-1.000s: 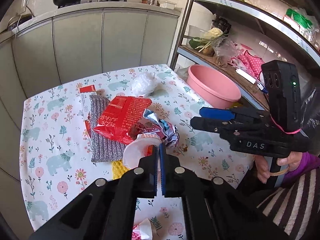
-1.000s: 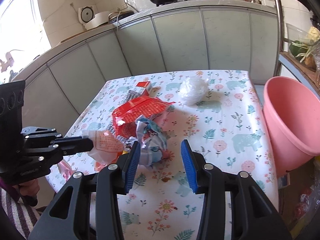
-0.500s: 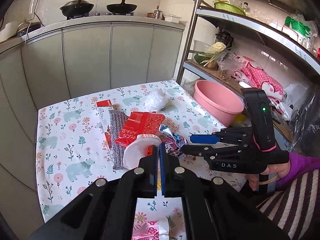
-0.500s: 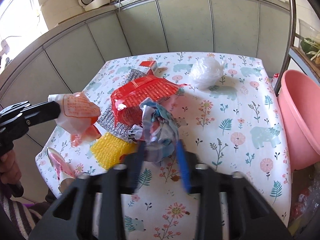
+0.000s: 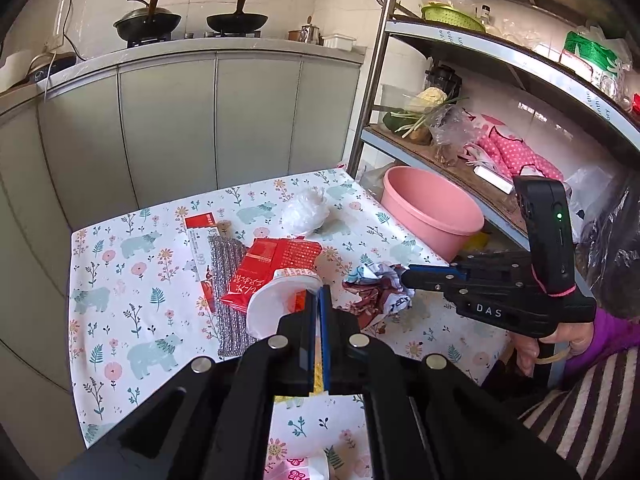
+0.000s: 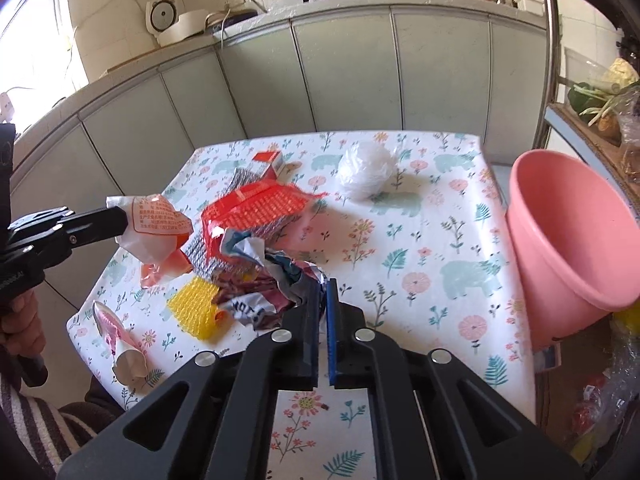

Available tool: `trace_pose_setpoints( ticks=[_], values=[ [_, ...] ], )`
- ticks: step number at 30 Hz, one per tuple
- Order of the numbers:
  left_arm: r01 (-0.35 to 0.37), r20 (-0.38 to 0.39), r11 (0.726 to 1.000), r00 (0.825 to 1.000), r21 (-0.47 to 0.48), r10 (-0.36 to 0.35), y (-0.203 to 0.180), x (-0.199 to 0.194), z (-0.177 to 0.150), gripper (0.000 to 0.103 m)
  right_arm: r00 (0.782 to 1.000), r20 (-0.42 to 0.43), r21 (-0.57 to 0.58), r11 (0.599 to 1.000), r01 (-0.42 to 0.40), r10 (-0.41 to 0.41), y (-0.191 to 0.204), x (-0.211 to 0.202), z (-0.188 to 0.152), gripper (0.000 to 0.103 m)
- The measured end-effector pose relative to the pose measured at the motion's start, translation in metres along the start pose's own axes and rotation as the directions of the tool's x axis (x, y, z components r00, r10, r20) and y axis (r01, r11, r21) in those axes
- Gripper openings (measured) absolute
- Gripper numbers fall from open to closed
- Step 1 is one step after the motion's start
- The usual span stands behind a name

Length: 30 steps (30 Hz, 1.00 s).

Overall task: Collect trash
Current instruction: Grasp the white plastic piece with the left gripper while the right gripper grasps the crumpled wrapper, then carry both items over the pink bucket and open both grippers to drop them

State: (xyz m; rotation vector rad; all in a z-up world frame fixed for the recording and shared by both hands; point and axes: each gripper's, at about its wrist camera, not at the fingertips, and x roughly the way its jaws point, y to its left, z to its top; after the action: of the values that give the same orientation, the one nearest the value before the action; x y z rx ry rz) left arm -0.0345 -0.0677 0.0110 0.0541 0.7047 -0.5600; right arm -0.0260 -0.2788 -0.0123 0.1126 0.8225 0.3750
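Observation:
My left gripper (image 5: pixel 319 292) is shut on a white and orange paper cup (image 5: pixel 276 300), held above the table; it also shows in the right wrist view (image 6: pixel 154 228). My right gripper (image 6: pixel 323 286) is shut on a crumpled foil wrapper (image 6: pixel 264 276), lifted just above the table; the wrapper shows in the left wrist view (image 5: pixel 376 284) too. A red snack bag (image 6: pixel 256 208), a white plastic ball (image 6: pixel 364 168), a red and white carton (image 6: pixel 270 162) and a pink crushed cup (image 6: pixel 116 340) lie on the floral table (image 6: pixel 420 248).
A pink basin (image 6: pixel 568 232) stands off the table's right edge under a metal shelf rack (image 5: pixel 500 120). A grey scouring cloth (image 5: pixel 228 280) and a yellow sponge (image 6: pixel 196 312) lie on the table. Grey cabinets with woks stand behind.
My right gripper has closed on the crumpled foil wrapper and lifted it. My left gripper has risen and pulled back with the paper cup.

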Motion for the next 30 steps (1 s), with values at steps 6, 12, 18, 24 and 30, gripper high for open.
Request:
trace_pose_setpoints(
  ticks=[6, 12, 18, 24, 30],
  values=[
    [0.006, 0.019, 1.0, 1.0, 0.006, -0.006, -0.005, 0.003, 0.011, 0.001, 0.997, 0.074, 0.007, 0.999, 0.037, -0.037, -0.012, -0.021, 0.009, 0.003],
    [0.021, 0.052, 1.0, 0.998, 0.015, -0.022, -0.016, 0.008, 0.029, 0.001, 0.983, 0.155, 0.049, 0.995, 0.088, -0.095, -0.03, -0.045, 0.017, 0.003],
    [0.048, 0.099, 0.998, 0.994, 0.041, -0.052, -0.033, 0.02, 0.057, 0.001, 0.96, 0.213, 0.112, 0.981, 0.16, -0.181, -0.059, -0.066, 0.021, 0.003],
    [0.082, 0.139, 0.995, 0.986, 0.064, -0.091, -0.055, 0.037, 0.087, 0.001, 0.929, 0.237, 0.185, 0.952, 0.242, -0.282, -0.096, -0.083, 0.024, 0.003],
    [0.126, 0.162, 0.988, 0.977, 0.085, -0.139, -0.079, 0.06, 0.114, 0.001, 0.899, 0.247, 0.257, 0.919, 0.3, -0.362, -0.13, -0.094, 0.025, 0.003]
  ],
)
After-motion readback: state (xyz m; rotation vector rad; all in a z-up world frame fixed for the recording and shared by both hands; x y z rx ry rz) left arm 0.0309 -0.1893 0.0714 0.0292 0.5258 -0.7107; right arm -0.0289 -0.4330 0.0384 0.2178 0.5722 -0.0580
